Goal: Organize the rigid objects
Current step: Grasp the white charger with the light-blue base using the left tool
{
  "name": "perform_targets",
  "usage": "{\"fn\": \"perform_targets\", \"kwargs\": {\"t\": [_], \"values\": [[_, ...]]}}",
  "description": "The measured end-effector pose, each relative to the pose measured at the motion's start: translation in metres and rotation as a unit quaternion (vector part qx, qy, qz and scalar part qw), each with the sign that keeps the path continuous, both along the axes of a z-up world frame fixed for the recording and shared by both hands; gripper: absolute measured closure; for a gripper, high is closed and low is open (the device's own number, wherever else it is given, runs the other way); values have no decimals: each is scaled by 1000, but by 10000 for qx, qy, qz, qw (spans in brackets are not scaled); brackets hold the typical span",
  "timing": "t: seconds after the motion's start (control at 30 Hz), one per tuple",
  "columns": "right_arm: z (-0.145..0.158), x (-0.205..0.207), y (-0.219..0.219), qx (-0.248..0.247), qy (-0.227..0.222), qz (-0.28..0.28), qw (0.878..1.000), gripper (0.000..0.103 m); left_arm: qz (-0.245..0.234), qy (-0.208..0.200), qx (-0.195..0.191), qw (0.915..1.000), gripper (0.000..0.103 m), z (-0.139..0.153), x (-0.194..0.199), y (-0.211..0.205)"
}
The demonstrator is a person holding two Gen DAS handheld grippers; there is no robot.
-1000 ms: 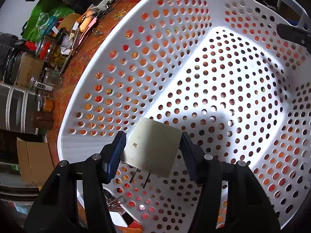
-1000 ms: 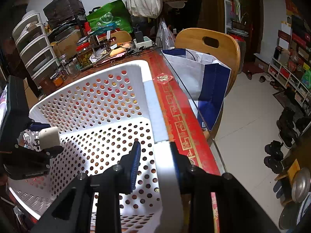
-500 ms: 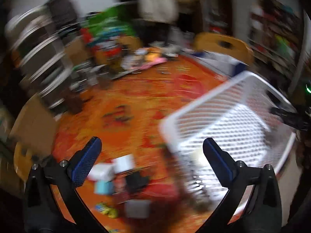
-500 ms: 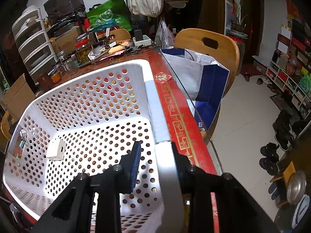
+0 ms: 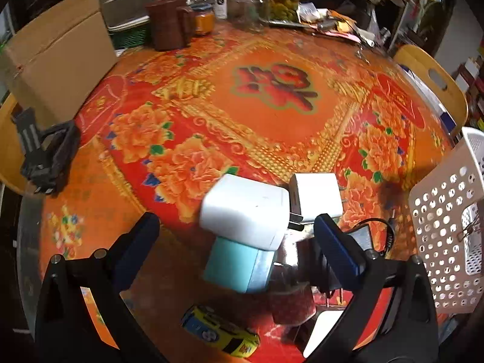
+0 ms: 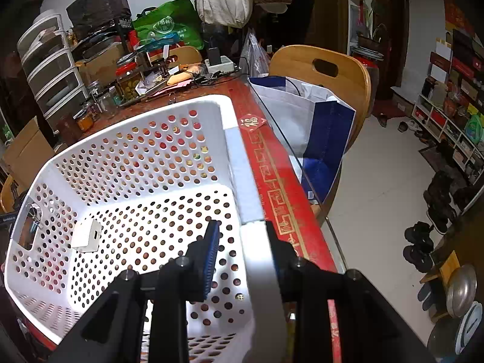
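My left gripper [image 5: 239, 239] hovers wide over a pile on the red floral table [image 5: 272, 115], its jaws closing slightly. Between its fingers, untouched, lie a white plug block [image 5: 245, 211] on a teal block [image 5: 236, 266]. A second white adapter [image 5: 316, 196] and a dark charger with a cable [image 5: 360, 239] sit to the right. A yellow toy car [image 5: 220, 335] lies nearer. My right gripper [image 6: 242, 230] is shut on the rim of the white perforated basket [image 6: 136, 151], which holds a white charger [image 6: 86, 236].
The basket's wall [image 5: 444, 242] stands at the right edge of the left wrist view. A black device [image 5: 48, 157] lies at the table's left edge, jars [image 5: 281, 3] and a cardboard box [image 5: 57, 57] at the back. A wooden chair [image 6: 320, 69] with a blue-white bag [image 6: 308, 121] stands beside the table.
The left gripper let go of the white charger inside the basket, opened wide and swung out over the pile on the table. The right gripper kept its hold on the rim.
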State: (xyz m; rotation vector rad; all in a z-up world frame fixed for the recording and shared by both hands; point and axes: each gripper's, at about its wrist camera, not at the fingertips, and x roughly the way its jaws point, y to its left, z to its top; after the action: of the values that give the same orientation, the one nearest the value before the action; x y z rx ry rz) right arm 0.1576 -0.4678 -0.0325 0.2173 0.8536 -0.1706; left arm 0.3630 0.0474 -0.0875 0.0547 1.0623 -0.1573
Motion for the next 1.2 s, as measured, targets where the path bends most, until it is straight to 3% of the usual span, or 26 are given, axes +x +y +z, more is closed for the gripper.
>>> {"fn": "perform_targets", "kwargs": {"t": [0.3,0.57,0.73,0.93,1.2], "values": [[-1,0,1,-36,46,-35,10000,76,244,207,-399,9987,3,-25,24,2],[-1,-1,1,-43,49,-29,10000,76,566,165,-905,9942,21,-31,25,17],[-1,-1,1,-45,48,-20,10000,76,455,53,-927,9946,41,-29,24,7],[-1,-1,2,-54,49,-23,10000,76,423,-177,-596,9972,42,-25,19,-3],[-1,0,2,-43,43,-13,10000,76,397,-683,-495,9956,43,-4,3,-2]]}}
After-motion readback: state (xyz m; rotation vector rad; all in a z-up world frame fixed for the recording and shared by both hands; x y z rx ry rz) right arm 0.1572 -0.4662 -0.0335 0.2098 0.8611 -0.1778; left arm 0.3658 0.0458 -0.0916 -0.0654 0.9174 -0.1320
